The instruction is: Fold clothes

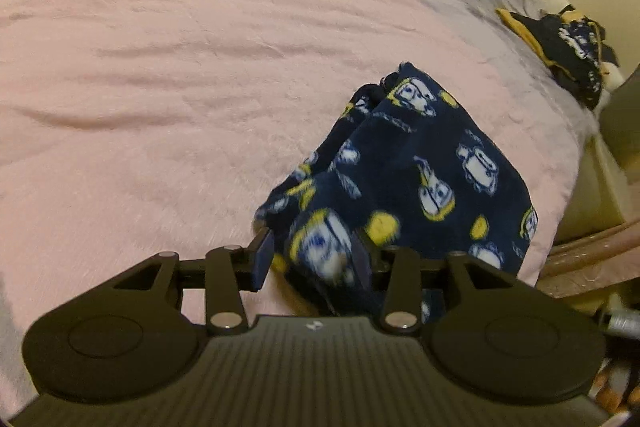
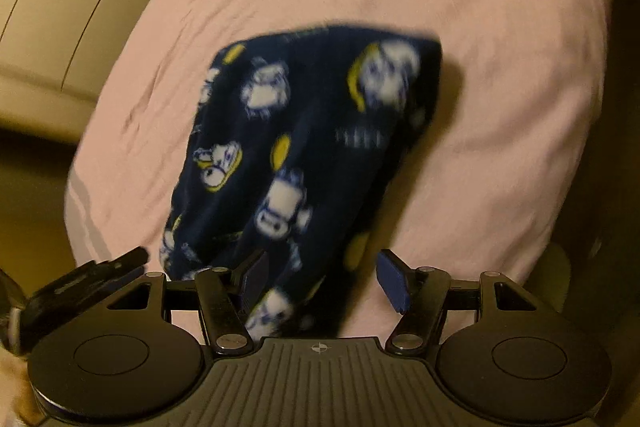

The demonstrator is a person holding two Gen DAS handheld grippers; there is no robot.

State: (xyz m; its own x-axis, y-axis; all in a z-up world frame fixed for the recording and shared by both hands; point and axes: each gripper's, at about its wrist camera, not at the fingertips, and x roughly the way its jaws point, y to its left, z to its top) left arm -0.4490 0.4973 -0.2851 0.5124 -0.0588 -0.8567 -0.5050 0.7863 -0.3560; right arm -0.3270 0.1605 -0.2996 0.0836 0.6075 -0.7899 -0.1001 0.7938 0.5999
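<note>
Two grippers meet one navy printed fleece garment (image 1: 404, 163), which lies in a compact, layered bundle near the right edge of a pink blanket (image 1: 180, 67). The left gripper (image 1: 312, 259) has its pads spread with a fold of the near end between them, though whether they bite is unclear; from it the bundle's long axis runs ahead and rightward. The right gripper (image 2: 324, 279) also stands spread around the garment's near end, so both sit equally close; a second dark garment (image 1: 568, 47) lies crumpled well apart at the far right.
</note>
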